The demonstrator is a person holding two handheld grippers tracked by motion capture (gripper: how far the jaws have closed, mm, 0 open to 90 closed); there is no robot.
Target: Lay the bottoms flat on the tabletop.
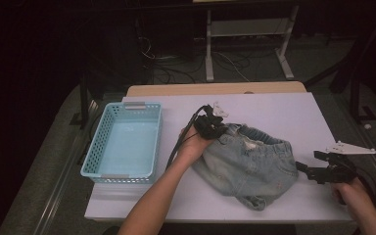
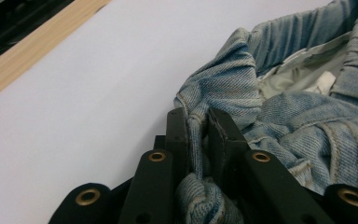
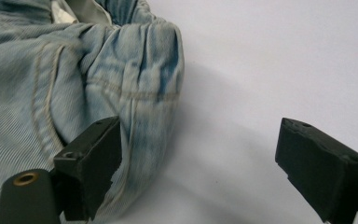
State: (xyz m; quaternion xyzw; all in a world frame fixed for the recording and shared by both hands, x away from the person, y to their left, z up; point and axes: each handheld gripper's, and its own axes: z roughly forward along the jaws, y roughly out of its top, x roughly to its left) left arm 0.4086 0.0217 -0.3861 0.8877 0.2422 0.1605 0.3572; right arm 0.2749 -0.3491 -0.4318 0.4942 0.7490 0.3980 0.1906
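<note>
Tongs [image 2: 199, 123] clamped on denim fold [image 2: 223, 88], white table [image 2: 88, 107] beneath.

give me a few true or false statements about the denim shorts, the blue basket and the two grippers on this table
1. The left gripper is shut on a fold of the light blue denim shorts. True.
2. The right gripper is clamped on the shorts. False: its jaws stand wide open at the garment's edge, with only one jaw beside the cloth.
3. The light blue perforated plastic basket holds the shorts. False: it is empty, and the shorts lie on the white table to its right.
4. The shorts lie crumpled, their pale lining showing at the waistband. True.
</note>
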